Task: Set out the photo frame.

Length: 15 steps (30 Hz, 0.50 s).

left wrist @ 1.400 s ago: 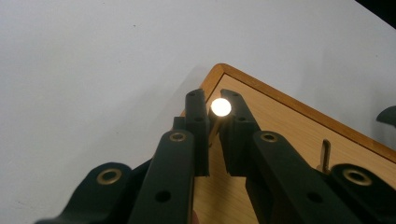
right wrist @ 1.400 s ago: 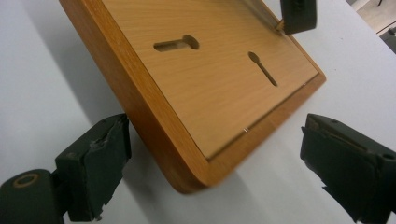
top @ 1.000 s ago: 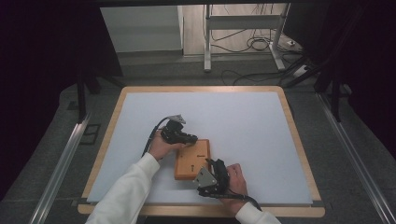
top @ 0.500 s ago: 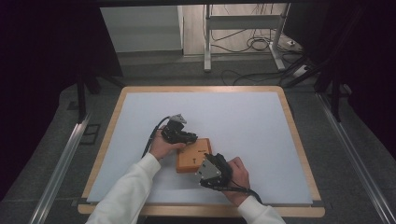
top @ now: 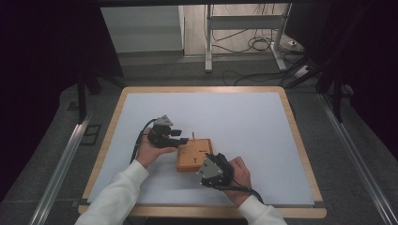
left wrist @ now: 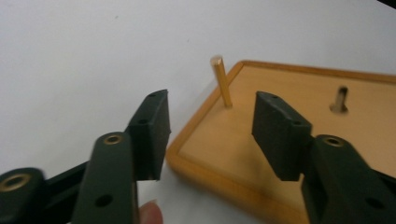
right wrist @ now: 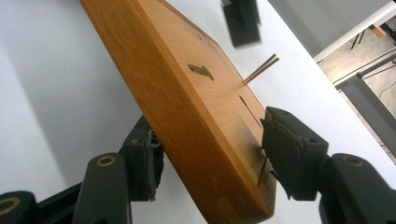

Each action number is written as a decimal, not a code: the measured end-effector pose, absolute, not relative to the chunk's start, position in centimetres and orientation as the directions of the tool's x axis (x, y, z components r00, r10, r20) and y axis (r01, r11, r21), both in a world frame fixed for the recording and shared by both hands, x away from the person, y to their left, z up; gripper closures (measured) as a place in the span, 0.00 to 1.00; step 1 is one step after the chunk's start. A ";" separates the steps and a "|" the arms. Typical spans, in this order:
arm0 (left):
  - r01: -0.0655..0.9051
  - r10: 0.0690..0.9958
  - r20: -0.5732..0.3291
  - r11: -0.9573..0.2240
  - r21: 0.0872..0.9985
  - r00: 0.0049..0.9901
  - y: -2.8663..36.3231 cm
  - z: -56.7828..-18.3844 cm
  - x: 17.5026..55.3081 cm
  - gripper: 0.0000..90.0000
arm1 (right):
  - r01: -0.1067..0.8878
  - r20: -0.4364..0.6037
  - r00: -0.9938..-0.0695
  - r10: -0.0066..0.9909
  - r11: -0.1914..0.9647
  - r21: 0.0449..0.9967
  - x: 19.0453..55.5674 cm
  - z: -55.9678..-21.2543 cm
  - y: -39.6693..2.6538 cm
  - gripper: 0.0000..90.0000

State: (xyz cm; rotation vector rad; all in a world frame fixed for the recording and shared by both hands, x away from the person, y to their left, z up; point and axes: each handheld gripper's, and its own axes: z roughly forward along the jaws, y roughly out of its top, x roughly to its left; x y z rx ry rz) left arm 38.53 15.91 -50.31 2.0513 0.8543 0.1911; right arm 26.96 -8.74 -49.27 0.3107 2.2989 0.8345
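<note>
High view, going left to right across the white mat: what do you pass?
Left hand → left gripper → upright brass pin at the far-left corner of the wooden board → right gripper at the board's near edge → right hand → bare mat.

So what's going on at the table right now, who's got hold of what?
A person works a gripper in each hand over a flat orange-brown wooden board on the white table. The right gripper has its jaws around the board's near edge, apparently gripping it. The left gripper is open, its jaws either side of a thin brass-coloured peg standing upright in the board's corner, not yet touching it.
</note>
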 end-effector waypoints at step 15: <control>0.492 0.691 -0.104 -0.392 0.778 0.715 19.1 -50.9 34.9 0.40 | 0.001 -0.500 -0.760 0.415 0.770 0.638 27.0 -49.3 -8.8 0.46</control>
